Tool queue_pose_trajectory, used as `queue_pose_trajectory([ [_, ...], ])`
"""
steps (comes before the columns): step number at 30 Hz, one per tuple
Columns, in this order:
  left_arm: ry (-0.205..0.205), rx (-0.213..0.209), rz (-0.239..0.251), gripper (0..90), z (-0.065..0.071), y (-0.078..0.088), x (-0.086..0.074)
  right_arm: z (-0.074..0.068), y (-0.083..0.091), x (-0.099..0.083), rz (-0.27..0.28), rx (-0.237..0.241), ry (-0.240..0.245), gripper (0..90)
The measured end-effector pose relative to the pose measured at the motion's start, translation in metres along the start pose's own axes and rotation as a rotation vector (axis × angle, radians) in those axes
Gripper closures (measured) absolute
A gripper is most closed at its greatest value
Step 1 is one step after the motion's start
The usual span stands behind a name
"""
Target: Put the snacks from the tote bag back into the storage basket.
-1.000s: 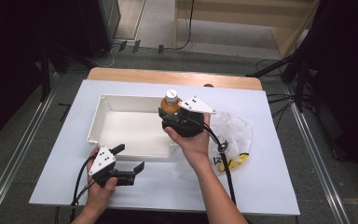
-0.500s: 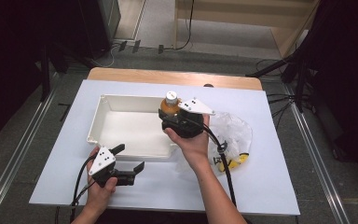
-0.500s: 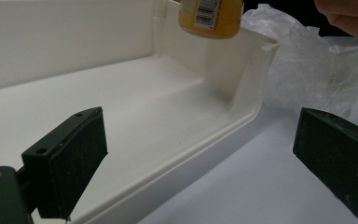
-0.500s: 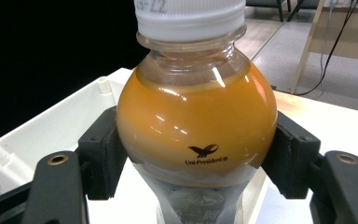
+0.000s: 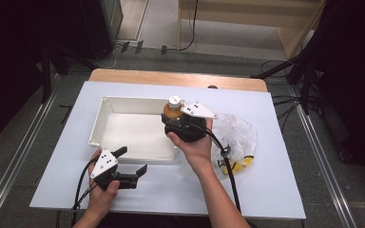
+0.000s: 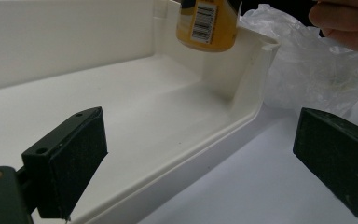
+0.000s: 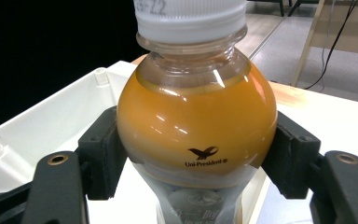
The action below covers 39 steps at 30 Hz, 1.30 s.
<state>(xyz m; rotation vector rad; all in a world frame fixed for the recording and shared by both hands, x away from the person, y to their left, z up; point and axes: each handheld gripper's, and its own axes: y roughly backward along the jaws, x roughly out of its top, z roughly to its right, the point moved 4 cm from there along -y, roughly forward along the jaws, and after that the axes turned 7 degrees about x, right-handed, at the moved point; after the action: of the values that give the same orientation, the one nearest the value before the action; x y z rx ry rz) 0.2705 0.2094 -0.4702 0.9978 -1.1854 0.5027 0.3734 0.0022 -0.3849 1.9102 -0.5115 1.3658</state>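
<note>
White tabletop (image 5: 285, 190) spreads under everything, a strip of bare wood along its far edge. On it, left of centre, sits the white rectangular bin (image 5: 123, 107), open-topped, its inside bare and clean. Just beside the bin's right wall lies a crumpled clear plastic bag (image 5: 240, 135) with something yellow and black showing through near its near end. Your right gripper (image 5: 177, 116) hangs over the bin's far right corner, jaws clamped around the round body of a bottle of orange drink (image 7: 196, 135); the bottle stands upright, white cap on top, one pad pressed on either flank, its base lifted above the bin floor as seen from the left gripper view. Your left gripper (image 5: 134, 162) rests low on the tabletop just outside the bin's near wall, jaws spread wide with nothing between them, pointing toward the bin's near right corner.
</note>
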Motion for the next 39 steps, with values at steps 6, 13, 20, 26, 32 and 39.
queue_pose_trajectory([
  [6,0.0,0.001,0.001,3.0,0.0,0.0,0.0,0.001,-0.003,-0.006,-0.008,0.001,-0.01,31.7],
  [13,0.0,0.0,0.0,3.0,0.0,0.0,0.0,0.002,-0.005,-0.011,-0.019,0.0,-0.01,31.6],
  [20,0.002,0.0,0.001,3.0,0.0,0.0,0.0,0.004,-0.009,-0.016,-0.026,-0.005,-0.013,31.6],
  [26,0.004,-0.001,0.003,3.0,0.0,0.0,0.0,0.004,-0.011,-0.02,-0.039,-0.011,-0.013,31.6],
  [32,0.004,-0.001,0.003,3.0,0.0,0.0,0.0,0.005,-0.014,-0.023,-0.046,-0.011,-0.017,31.6],
  [39,0.003,0.0,0.003,3.0,0.0,0.0,0.0,0.006,-0.016,-0.026,-0.057,-0.016,-0.017,31.5],
])
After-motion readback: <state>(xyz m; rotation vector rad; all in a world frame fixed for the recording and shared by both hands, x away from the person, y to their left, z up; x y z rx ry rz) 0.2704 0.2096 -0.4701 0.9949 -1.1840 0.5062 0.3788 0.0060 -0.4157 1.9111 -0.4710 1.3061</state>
